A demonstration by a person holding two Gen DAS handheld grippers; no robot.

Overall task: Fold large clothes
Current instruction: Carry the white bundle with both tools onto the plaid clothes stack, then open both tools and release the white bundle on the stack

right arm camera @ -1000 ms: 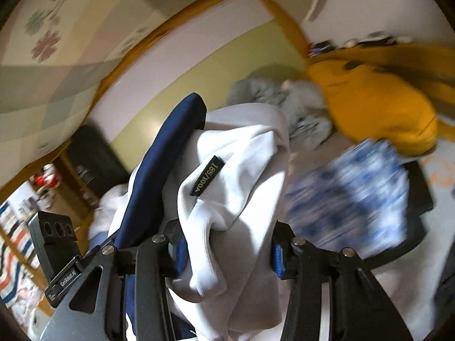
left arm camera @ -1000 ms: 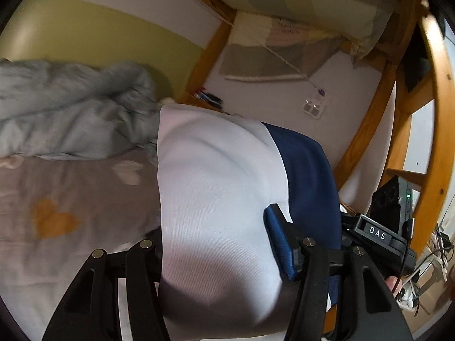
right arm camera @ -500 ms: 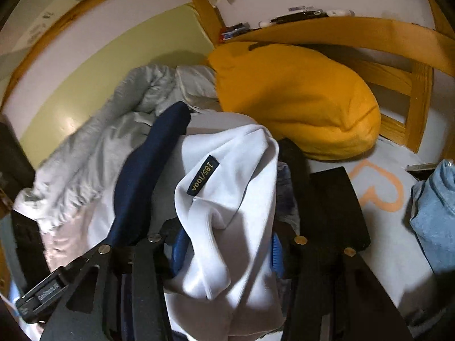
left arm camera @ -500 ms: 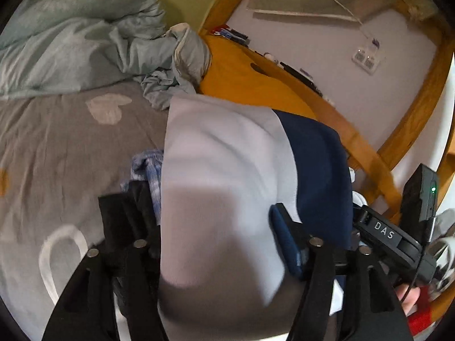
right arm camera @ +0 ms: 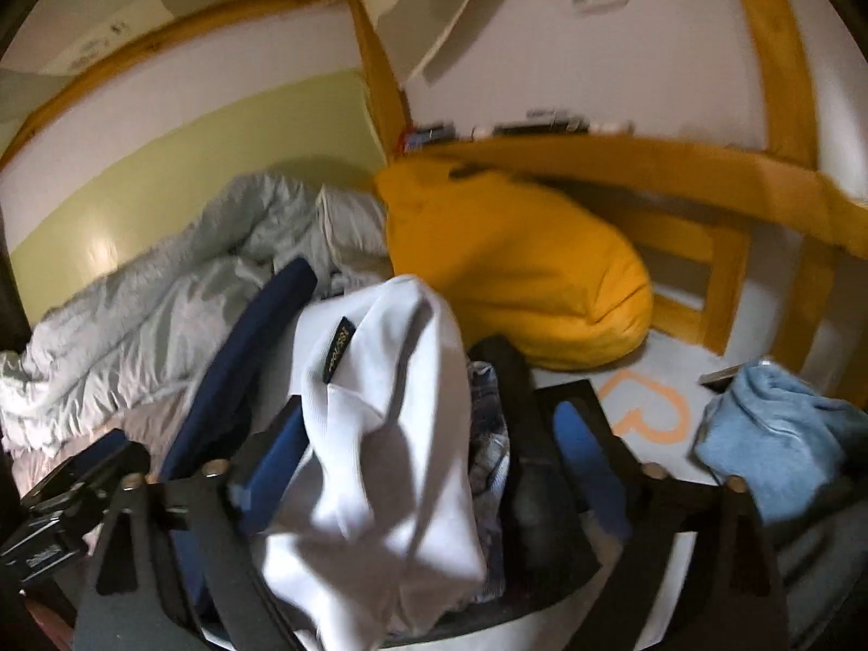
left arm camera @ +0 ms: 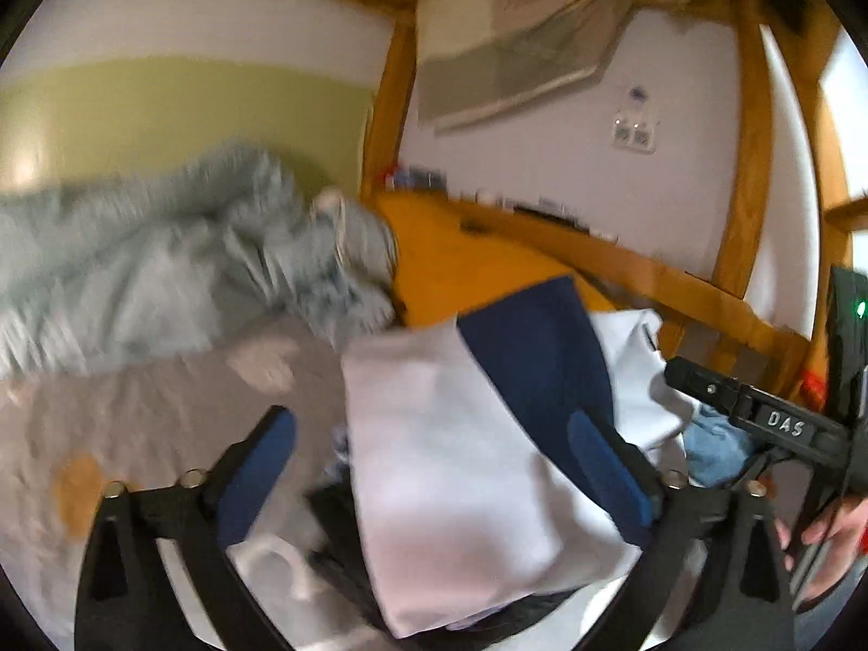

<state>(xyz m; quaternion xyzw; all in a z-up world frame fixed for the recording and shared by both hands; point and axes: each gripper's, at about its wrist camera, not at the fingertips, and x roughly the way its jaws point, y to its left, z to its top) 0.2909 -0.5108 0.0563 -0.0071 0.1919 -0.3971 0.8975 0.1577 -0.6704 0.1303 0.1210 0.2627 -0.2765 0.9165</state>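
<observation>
Both jaws, clamped earlier, are opening around the white-and-navy folded garment (left arm camera: 466, 466); left gripper (left arm camera: 428, 466) and right gripper (right arm camera: 434, 450) stand apart, bare bedsheet (left arm camera: 152, 412) left of it

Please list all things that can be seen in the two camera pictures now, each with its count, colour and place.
white and navy garment: one, folded, between both grippers' fingers, on the clothes pile
black garment: one, under the white one
duvet: one, pale grey, crumpled by the green wall
pillow: one, orange, at the bed's head
light blue garment: one, on the sheet, right of the pile
bed sheet: one, grey with heart prints
bed frame: wooden, orange-brown
left gripper: black, blue pads, jaws opening
right gripper: black, blue pads, jaws opening
hand: one, bottom right of left view
</observation>
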